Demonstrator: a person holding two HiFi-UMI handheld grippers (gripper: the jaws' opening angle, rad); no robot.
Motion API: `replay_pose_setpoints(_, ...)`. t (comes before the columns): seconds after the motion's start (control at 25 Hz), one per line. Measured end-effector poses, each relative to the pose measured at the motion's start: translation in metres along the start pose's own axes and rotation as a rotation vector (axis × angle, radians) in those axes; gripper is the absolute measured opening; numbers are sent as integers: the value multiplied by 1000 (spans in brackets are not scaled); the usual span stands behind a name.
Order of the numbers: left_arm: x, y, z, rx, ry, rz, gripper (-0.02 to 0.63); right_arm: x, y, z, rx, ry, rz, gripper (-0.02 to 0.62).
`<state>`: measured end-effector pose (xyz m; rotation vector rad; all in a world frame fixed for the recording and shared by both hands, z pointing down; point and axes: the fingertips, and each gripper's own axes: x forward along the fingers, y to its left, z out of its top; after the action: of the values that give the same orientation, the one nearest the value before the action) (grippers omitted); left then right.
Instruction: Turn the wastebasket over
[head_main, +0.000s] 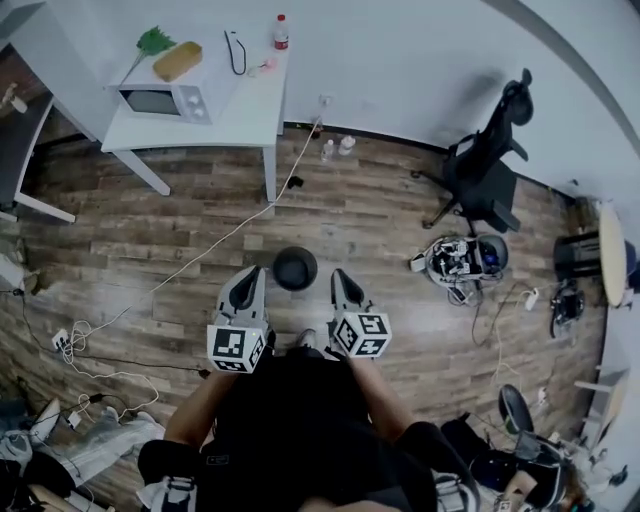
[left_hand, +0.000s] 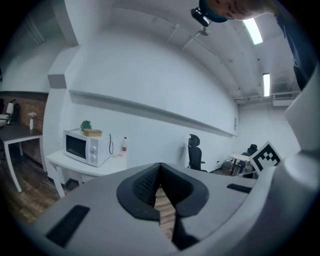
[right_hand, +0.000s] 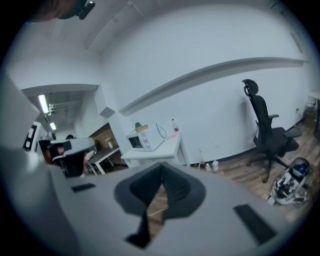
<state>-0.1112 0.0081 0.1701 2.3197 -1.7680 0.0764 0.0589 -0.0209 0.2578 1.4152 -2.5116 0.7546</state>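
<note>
- Out on the wood-plank floor (head_main: 380, 215), well apart from the furniture: small black round wastebasket (head_main: 295, 268), seen from straight above as a dark disc. Mouth up or base up, cannot tell.
- In the head view, left tool (head_main: 250, 272) and right tool (head_main: 342, 276) side by side, pointing away from the person, with the wastebasket showing in the gap between their tips. A black-and-white marker cube (head_main: 237, 347) at the near end of each.
- Left tool (left_hand: 160, 166) pressed together in its own view: dark ribbed pads meeting at the tip, nothing pinched, only a sliver of floor planks showing through the slit below.
- Right tool (right_hand: 161, 166) likewise pressed together, nothing pinched. View somewhat blurred.
- Neither tool's own view showing the wastebasket, only room, wall and furniture ahead.
- Against the far wall: white worktop (head_main: 250, 110) carrying a white microwave oven (head_main: 165, 97). On top of the oven, a tan oblong box (head_main: 177, 60) and a green leafy thing (head_main: 152, 42). Near the worktop's back edge, an upright clear red-capped bottle (head_main: 281, 32).
- On the floor by the wall, just beside the worktop's leg: two small clear bottles (head_main: 335, 148).
- Off to the right: black office chair (head_main: 490, 165).
- Long white cable (head_main: 200, 255) trailing across the planks from the wall toward the lower left.
</note>
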Motion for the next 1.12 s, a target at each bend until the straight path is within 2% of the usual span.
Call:
replay_pose_setpoints(0.12,-22,-6,1,11,-46,21,35,-22,24,3,-19,-51,27,32)
replay_pose_setpoints(0.24,-29,-14,-18,31,-36,7,35,-37,36,-9,-38,-56,38,32)
replay_pose_setpoints(0.36,-28,-17,-25,-7,-22,-3,35,-42,42,-17,-49,-40,49,32)
replay_pose_setpoints(0.52,-17,-13,-18,0,-38,-16,35,-34,48,-11,-89,-38,67,32)
replay_pose_setpoints(0.76,-17,-14,-21,19,-48,-23,35,-31,48,-12,-94,-40,58,32)
replay_pose_setpoints(1.12,-18,-14,-18,6,-50,-15,35,-30,48,-13,-91,-42,59,32)
